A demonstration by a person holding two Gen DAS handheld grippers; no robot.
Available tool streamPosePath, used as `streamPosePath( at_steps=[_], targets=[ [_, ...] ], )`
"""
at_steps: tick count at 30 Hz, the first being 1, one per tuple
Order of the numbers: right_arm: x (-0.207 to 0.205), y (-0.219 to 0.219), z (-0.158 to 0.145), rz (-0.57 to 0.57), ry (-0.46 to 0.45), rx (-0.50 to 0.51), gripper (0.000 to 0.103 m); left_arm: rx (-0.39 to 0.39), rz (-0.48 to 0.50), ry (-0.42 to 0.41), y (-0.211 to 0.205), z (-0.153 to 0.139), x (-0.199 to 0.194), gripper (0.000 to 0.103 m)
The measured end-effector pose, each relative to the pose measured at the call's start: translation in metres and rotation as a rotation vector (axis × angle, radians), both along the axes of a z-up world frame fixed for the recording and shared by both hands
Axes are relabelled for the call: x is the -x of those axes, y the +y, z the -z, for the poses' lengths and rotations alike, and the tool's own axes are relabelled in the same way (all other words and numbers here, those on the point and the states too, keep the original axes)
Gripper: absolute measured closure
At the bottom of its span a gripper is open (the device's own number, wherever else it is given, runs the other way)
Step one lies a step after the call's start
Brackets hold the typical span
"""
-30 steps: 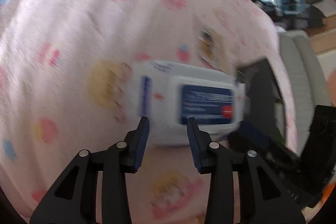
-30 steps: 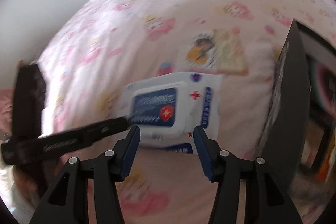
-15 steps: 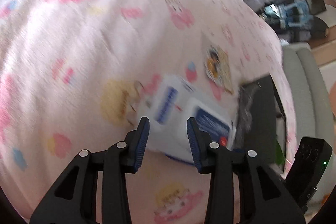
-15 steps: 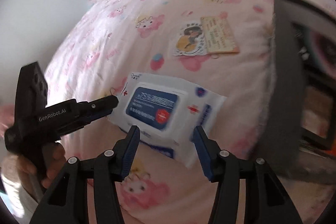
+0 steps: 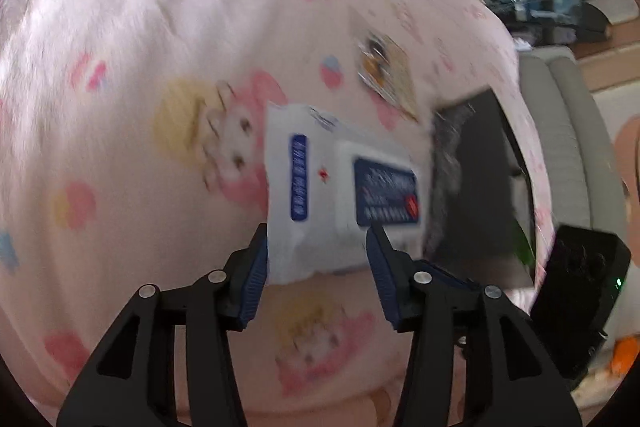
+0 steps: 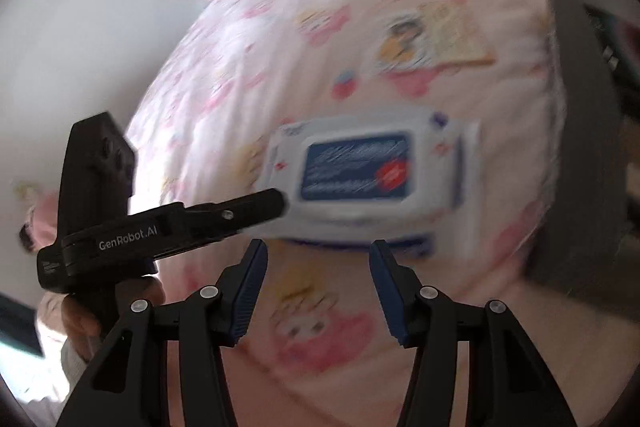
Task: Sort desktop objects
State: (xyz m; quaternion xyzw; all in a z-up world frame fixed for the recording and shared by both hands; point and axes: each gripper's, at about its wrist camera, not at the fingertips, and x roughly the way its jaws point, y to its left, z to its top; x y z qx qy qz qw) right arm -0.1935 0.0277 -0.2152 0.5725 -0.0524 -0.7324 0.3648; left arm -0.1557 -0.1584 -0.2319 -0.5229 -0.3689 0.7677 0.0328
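Wipes pack lies flat on the pink cartoon-print blanket, white with a dark blue label, just beside the dark grey box at the blanket's edge. From my left wrist view, my left gripper has its jaws spread either side of the pack's near edge — they have just been opening, and the pack's near corner sits in the gap, but I see the pads not pressing on it. The picture is blurred, so I cannot tell whether a pad brushes the wrapper.

In the right wrist view, my right gripper hangs over the blanket with its jaws spread and nothing between them; the pack lies just beyond the fingertips. The left gripper reaches in from the left of that view, its tip at the pack's left end, with the person's hand around its handle.

Farther up the blanket, apart from the pack, lies a flat card with a cartoon figure. The grey box rises along the right side — its inside is too blurred to read.
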Motion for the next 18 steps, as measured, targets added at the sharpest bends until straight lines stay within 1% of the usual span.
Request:
streamPosePath(
  at_steps=[2, 4, 5, 6, 8, 11, 13, 15, 17, 18],
  targets=[
    [-0.005, 0.000, -0.004, 0.013, 0.069, -0.066, 0.053, 0.031, -0.024, 0.013, 0.002, -0.004, -0.008, 0.055],
    [0.000, 0.005, -0.004, 0.068, 0.118, -0.112, 0.053, 0.042, -0.044, 0.012, -0.001, -0.003, -0.006, 0.057],
    [0.003, 0.008, -0.004, 0.097, 0.136, -0.129, 0.053, 0.054, -0.056, 0.001, -0.003, 0.000, -0.003, 0.065],
    [0.007, 0.011, -0.003, 0.128, 0.141, -0.140, 0.053, 0.072, -0.061, -0.014, -0.004, 0.002, 0.000, 0.078],
    [0.017, 0.012, 0.003, 0.187, 0.140, -0.170, 0.049, 0.118, -0.052, -0.034, -0.003, 0.007, 0.006, 0.080],
    [0.031, -0.001, 0.020, 0.231, 0.082, -0.229, 0.042, 0.134, -0.043, -0.034, -0.003, 0.009, 0.010, 0.082],
    [0.034, -0.006, 0.027, 0.234, 0.065, -0.214, 0.027, 0.127, -0.049, -0.030, -0.005, 0.009, 0.009, 0.084],
    [0.034, -0.008, 0.030, 0.230, 0.072, -0.205, 0.026, 0.117, -0.055, -0.033, -0.007, 0.010, 0.008, 0.084],
    [0.033, -0.006, 0.029, 0.218, 0.071, -0.173, 0.026, 0.120, -0.055, -0.041, -0.007, 0.012, 0.009, 0.083],
    [0.033, -0.005, 0.027, 0.214, 0.067, -0.155, 0.029, 0.123, -0.057, -0.043, -0.008, 0.012, 0.008, 0.083]
  ],
)
